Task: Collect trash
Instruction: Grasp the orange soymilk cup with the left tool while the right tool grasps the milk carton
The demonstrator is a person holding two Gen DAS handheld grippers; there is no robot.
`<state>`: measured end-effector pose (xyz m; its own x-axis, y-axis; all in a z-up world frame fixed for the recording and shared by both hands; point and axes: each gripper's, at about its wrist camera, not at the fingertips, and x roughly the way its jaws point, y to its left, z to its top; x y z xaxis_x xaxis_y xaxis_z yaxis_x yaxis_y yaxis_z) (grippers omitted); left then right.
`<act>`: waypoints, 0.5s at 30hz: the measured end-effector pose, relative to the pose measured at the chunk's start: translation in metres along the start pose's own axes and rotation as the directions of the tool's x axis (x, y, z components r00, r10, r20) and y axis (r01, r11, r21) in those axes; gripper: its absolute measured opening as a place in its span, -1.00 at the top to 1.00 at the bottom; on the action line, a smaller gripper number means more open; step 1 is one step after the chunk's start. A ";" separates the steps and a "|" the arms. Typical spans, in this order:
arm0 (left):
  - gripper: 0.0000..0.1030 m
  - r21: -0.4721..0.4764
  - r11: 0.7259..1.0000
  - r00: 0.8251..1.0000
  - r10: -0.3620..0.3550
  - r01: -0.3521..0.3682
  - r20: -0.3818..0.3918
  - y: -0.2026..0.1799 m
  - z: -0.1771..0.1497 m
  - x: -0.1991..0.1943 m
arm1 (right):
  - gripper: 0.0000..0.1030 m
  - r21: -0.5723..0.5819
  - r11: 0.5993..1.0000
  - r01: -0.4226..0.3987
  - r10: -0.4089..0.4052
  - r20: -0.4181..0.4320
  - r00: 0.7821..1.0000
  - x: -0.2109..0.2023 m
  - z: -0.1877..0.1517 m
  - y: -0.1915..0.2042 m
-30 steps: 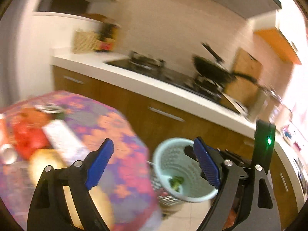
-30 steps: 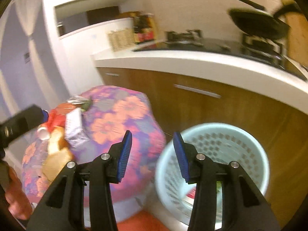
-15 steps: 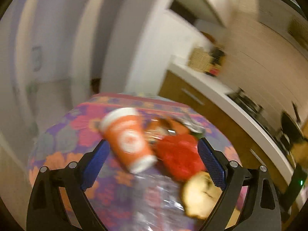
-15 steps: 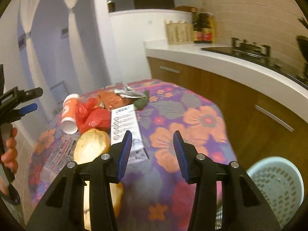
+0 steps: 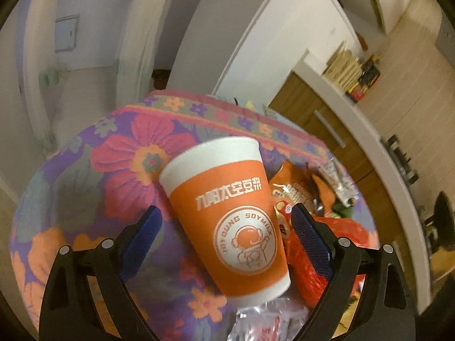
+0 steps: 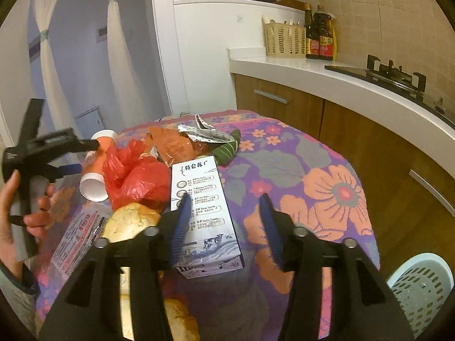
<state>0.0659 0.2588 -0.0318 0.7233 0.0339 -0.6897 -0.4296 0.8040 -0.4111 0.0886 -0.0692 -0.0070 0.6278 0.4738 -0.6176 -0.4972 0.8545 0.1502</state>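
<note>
Left tongs gaping wide, straddling orange paper cup — cup lying on its side on floral-clothed bench, pads not touching it. Red plastic bag sitting just beside cup. Right tongs also standing open, gripping nothing — hovering over milk carton lying flat. Blue trash basket waiting on floor beside bench.
</note>
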 end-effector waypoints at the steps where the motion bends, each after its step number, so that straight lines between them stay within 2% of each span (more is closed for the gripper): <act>1: -0.73 0.007 1.000 1.000 0.007 -0.007 -0.007 -0.001 0.000 0.006 | 0.02 0.012 1.000 -0.013 0.013 -0.011 1.000 0.002 0.000 -0.003; 5: -0.70 0.032 0.998 0.998 0.048 -0.047 -0.035 -0.005 -0.007 0.023 | -0.07 0.056 0.997 -0.052 0.054 -0.048 0.997 0.009 0.002 -0.013; 6: -0.62 0.032 0.998 0.998 0.055 -0.054 -0.039 -0.005 -0.008 0.026 | -0.09 0.057 0.996 -0.062 0.066 -0.062 0.996 0.012 0.002 -0.014; 8: -0.57 0.064 0.995 0.997 0.075 -0.074 -0.016 -0.007 -0.012 0.027 | -0.12 0.047 0.995 -0.085 0.089 -0.087 0.992 0.016 0.002 -0.011; 10: -0.32 0.076 0.995 0.998 0.068 -0.067 -0.006 -0.008 -0.014 0.027 | -0.15 0.028 0.996 -0.090 0.093 -0.105 0.990 0.019 0.002 -0.007; 12: -0.30 0.084 0.994 0.998 0.067 -0.067 0.009 -0.009 -0.016 0.025 | -0.16 0.007 0.996 -0.091 0.091 -0.123 0.988 0.022 0.001 -0.002; 15: -0.29 0.072 0.997 0.998 0.027 -0.030 0.048 -0.005 -0.016 0.018 | -0.21 -0.025 0.995 -0.097 0.092 -0.146 0.985 0.025 -0.001 0.005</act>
<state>0.0725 0.2455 -0.0521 0.7367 0.0838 -0.6710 -0.4114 0.8430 -0.3464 0.1014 -0.0528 -0.0222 0.4849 0.5141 -0.7075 -0.5701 0.7993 0.1901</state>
